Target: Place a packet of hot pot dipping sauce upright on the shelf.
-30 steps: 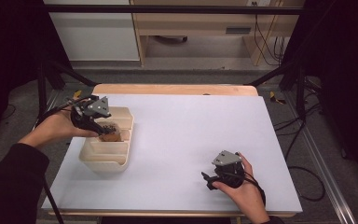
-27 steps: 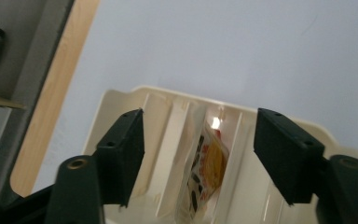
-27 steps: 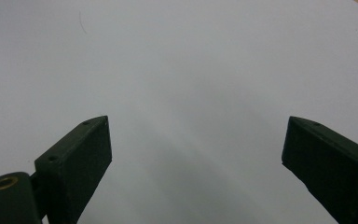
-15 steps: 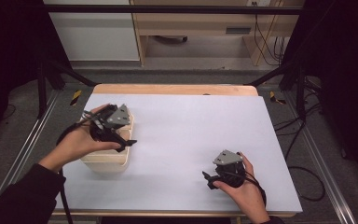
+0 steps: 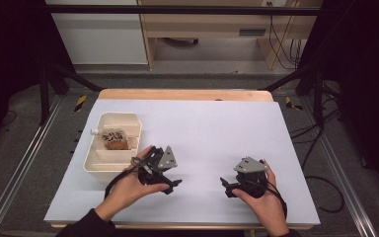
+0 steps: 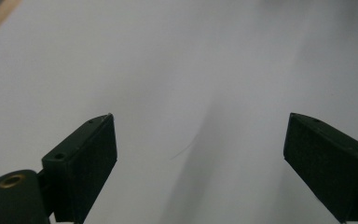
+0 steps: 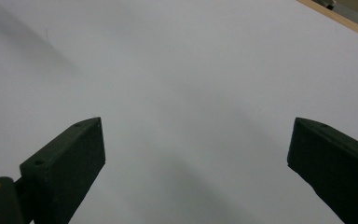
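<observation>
Now both claws sit low over the white-covered worktop (image 5: 212, 133), each with jaws spread wide and nothing between them. The left claw (image 5: 170, 182) rests just beside the near right corner of a cream plastic divided tray (image 5: 90, 165), while the right claw (image 5: 226, 187) lies well apart from it, toward the worktop's near right side. In the left gripper view the left claw (image 6: 200, 163) frames bare white surface, and in the right gripper view the right claw (image 7: 196, 163) frames the same, with a strip of the wooden worktop edge (image 7: 340, 21) at the top corner. Inside the tray's far compartment lies a small brown-and-black patterned packet (image 5: 113, 139); the near compartments look bare. By the look of things, the packet is placed and the sorting step is done, with both hands at rest. Any further move would call for a new item to be brought within reach, since none lies on the worktop. Nothing stands in the way on the surface itself; the dark metal frame legs (image 5: 54, 84) and trailing black cables (image 5: 321, 133) stay beyond the worktop's edges.
</observation>
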Motion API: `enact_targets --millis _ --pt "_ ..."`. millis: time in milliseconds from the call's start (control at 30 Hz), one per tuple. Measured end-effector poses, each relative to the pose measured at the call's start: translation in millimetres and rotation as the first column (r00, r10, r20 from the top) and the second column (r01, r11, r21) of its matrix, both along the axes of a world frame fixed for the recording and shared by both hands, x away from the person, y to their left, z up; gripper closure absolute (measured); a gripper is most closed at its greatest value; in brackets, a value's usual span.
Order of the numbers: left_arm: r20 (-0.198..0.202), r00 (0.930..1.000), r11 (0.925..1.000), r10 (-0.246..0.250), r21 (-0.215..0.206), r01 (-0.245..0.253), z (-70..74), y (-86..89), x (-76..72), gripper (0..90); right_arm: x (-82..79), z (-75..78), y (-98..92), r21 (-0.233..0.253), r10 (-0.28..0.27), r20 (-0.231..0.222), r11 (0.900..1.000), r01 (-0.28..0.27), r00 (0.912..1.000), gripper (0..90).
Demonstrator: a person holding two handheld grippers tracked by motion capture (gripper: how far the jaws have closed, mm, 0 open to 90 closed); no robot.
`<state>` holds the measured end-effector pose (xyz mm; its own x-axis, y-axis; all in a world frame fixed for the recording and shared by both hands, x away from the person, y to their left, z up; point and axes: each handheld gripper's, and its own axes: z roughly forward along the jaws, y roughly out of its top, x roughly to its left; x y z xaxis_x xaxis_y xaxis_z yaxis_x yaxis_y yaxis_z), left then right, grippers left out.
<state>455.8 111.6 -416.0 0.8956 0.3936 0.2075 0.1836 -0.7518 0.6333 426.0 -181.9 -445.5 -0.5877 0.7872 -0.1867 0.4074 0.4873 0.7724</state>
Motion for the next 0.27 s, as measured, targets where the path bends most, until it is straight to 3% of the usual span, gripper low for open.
enact_targets --millis 67,167,200,267 --pt "-0.02 0.9997 0.9993 0.015 -0.035 -0.016 -15.0 -3.0 -2.0 9.1 -1.8 -1.1 -0.6 -0.001 0.005 -0.003 1.0 -0.005 1.0 4.6" --pt "-0.012 0.9996 0.9987 0.025 -0.045 -0.026 -25.0 -4.8 -4.0 8.5 -3.2 -2.2 -0.9 0.001 0.005 -0.008 1.0 -0.005 1.0 4.6" --pt "-0.016 0.9984 0.9956 0.054 -0.076 -0.055 -33.8 -5.3 -7.2 8.5 -2.9 -2.7 -0.5 -0.003 0.006 -0.007 1.0 -0.006 1.0 4.7" --pt "-0.019 0.9992 0.9971 0.035 -0.067 -0.036 -36.2 -5.2 -9.5 8.3 -2.2 -2.8 -0.1 -0.001 0.007 -0.007 1.0 -0.007 0.9999 4.7"
